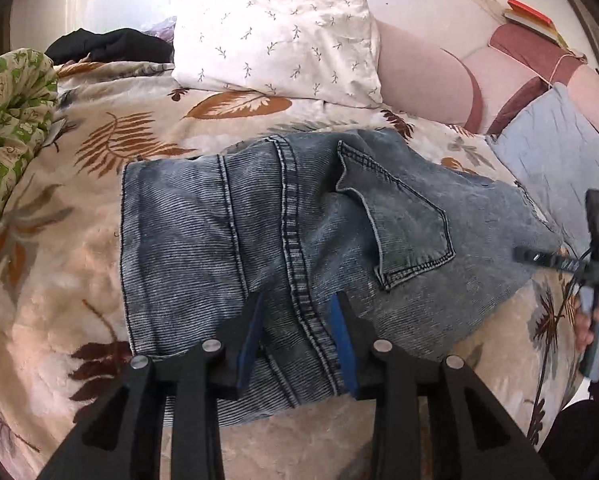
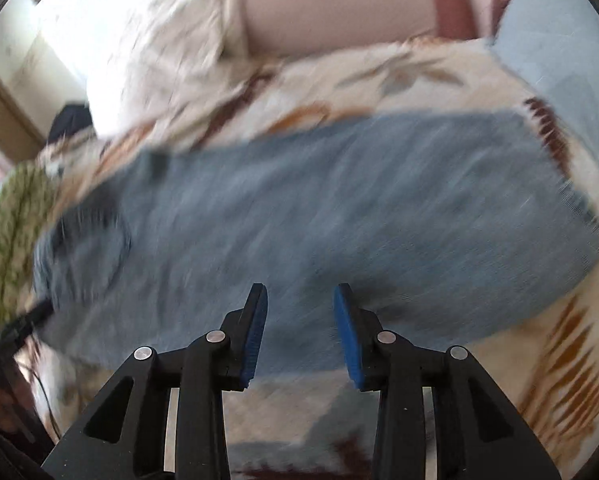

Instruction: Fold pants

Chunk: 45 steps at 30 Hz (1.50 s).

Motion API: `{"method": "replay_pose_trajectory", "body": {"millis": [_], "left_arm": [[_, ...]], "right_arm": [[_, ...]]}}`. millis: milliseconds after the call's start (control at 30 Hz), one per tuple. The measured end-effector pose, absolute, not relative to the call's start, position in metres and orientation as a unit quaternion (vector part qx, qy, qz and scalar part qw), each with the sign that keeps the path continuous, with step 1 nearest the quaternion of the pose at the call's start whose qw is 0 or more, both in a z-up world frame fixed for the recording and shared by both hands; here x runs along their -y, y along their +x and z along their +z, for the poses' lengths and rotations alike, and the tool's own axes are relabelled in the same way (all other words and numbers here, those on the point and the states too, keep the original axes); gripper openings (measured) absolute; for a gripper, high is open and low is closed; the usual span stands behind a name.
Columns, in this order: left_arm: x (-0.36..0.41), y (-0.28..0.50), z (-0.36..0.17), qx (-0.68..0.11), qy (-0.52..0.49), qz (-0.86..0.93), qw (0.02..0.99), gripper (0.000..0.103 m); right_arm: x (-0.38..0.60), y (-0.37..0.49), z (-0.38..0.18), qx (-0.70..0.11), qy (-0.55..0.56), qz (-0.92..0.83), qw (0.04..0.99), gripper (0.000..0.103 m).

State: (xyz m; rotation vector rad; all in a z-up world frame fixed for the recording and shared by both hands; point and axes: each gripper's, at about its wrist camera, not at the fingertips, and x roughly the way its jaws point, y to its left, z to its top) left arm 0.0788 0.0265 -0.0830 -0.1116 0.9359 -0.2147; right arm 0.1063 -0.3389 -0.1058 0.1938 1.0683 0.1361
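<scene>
Right now the jeans [image 1: 299, 220] lie folded over on the leaf-print bedspread [image 1: 111, 128], filling the centre of the left wrist view, back pocket [image 1: 407, 216] centre-right, pillow [image 1: 275, 36] above them at the top centre.

Risks, as I judge them:
- Left gripper [image 1: 299, 332] sits w/ jaws parted, blue pads either side of the thick double-stitched seam [image 1: 295, 232], not pressing the cloth. If it shuts here it may pinch only the top layer, so the fold peels apart when lifted.
- Near edge of the denim hangs close to the bedspread's lower edge in frame; a drag toward the bottom of the picture could pull the stack off-square.
- Right wrist view is heavily smeared, so exact contact there can't be read. Right gripper [image 2: 299, 332] shows jaws apart, nothing between them, denim [image 2: 339, 220] beneath. A sweep this quick could catch the cloth & rumple it.

Pose: left gripper angles steeply down at the seam from the lower centre. Right gripper [image 1: 595, 248] shows at the right edge of the left view, held in a hand [image 1: 591, 332], also tilted down, beside the denim's right end.
</scene>
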Motion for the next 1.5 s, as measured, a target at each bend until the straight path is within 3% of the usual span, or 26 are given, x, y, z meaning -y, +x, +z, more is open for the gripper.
{"method": "replay_pose_trajectory", "body": {"millis": [167, 400, 433, 500, 567, 700, 933, 1133, 1400, 1467, 1500], "left_arm": [[-0.024, 0.075, -0.091, -0.452, -0.035, -0.096, 0.886, 0.037], [-0.013, 0.066, -0.069, -0.436, -0.023, -0.093, 0.895, 0.039], [-0.01, 0.063, -0.063, -0.425, -0.03, -0.101, 0.899, 0.041], [0.001, 0.057, -0.052, -0.4, -0.038, -0.114, 0.909, 0.06], [0.013, 0.052, -0.043, -0.376, -0.04, -0.119, 0.918, 0.071], [0.032, 0.052, -0.037, -0.355, -0.033, -0.112, 0.928, 0.09], [0.066, 0.075, -0.059, -0.391, -0.006, -0.163, 0.906, 0.088], [0.055, 0.093, -0.079, -0.424, -0.023, -0.191, 0.885, 0.064], [0.048, 0.084, -0.086, -0.417, -0.016, -0.217, 0.882, 0.062], [0.05, 0.082, -0.085, -0.417, -0.005, -0.217, 0.882, 0.062], [0.05, 0.081, -0.085, -0.418, -0.004, -0.216, 0.883, 0.062]], "right_arm": [[0.315, 0.089, -0.118, -0.509, 0.022, 0.039, 0.86, 0.036], [0.319, 0.092, -0.112, -0.534, 0.029, 0.039, 0.844, 0.039], [0.318, 0.095, -0.109, -0.541, 0.047, 0.05, 0.838, 0.039], [0.318, 0.105, -0.091, -0.533, 0.092, 0.091, 0.836, 0.039], [0.308, 0.12, -0.071, -0.512, 0.101, 0.118, 0.845, 0.04], [0.275, 0.165, -0.037, -0.492, 0.088, 0.172, 0.849, 0.054], [0.223, 0.248, -0.046, -0.522, 0.082, 0.258, 0.809, 0.055], [0.219, 0.296, -0.077, -0.571, 0.12, 0.277, 0.764, 0.055], [0.193, 0.314, -0.104, -0.611, 0.079, 0.285, 0.735, 0.054], [0.186, 0.313, -0.106, -0.617, 0.065, 0.291, 0.728, 0.049], [0.185, 0.312, -0.105, -0.618, 0.06, 0.292, 0.727, 0.041]]}}
